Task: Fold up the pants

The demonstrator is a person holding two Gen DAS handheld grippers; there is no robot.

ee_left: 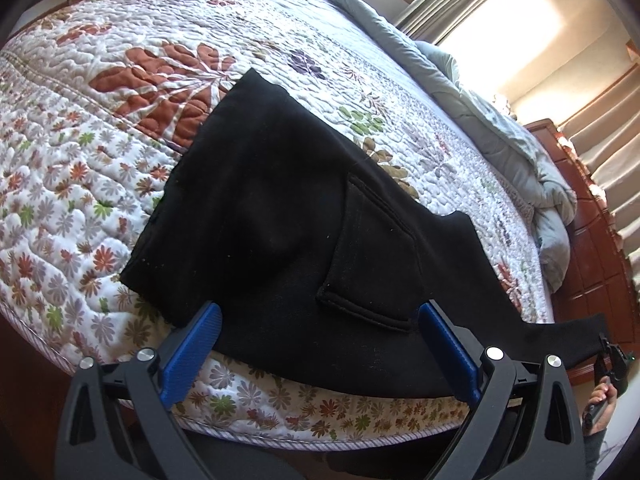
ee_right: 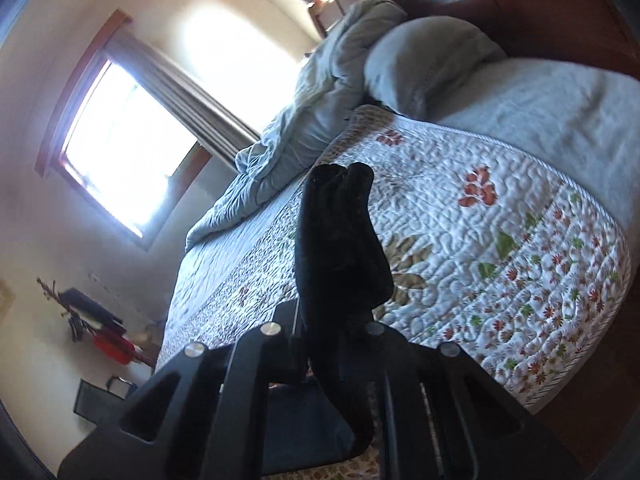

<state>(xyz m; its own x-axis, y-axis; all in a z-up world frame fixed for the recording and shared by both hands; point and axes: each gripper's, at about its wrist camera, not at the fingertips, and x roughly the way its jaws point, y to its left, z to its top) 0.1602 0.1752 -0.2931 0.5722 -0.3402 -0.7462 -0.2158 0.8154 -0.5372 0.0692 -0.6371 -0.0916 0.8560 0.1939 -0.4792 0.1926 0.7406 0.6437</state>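
Observation:
Black pants (ee_left: pixel 280 216) lie on a floral quilt (ee_left: pixel 80 152), back pocket (ee_left: pixel 372 256) up, near the bed's front edge. My left gripper (ee_left: pixel 320 320) is open, its blue pads (ee_left: pixel 192 348) on either side of the pants' near edge, not clamped. One leg stretches right off the bed to my right gripper (ee_left: pixel 612 356), which holds its end. In the right wrist view that gripper (ee_right: pixel 336 320) is shut on a bunched black end of the pants (ee_right: pixel 340 240), held above the quilt (ee_right: pixel 480 240).
A crumpled grey-blue duvet (ee_left: pixel 500 120) and a pillow (ee_right: pixel 432 60) lie at the head of the bed by a wooden headboard (ee_left: pixel 592 240). A bright curtained window (ee_right: pixel 120 140) is behind. Red and dark items (ee_right: pixel 104 336) lie on the floor.

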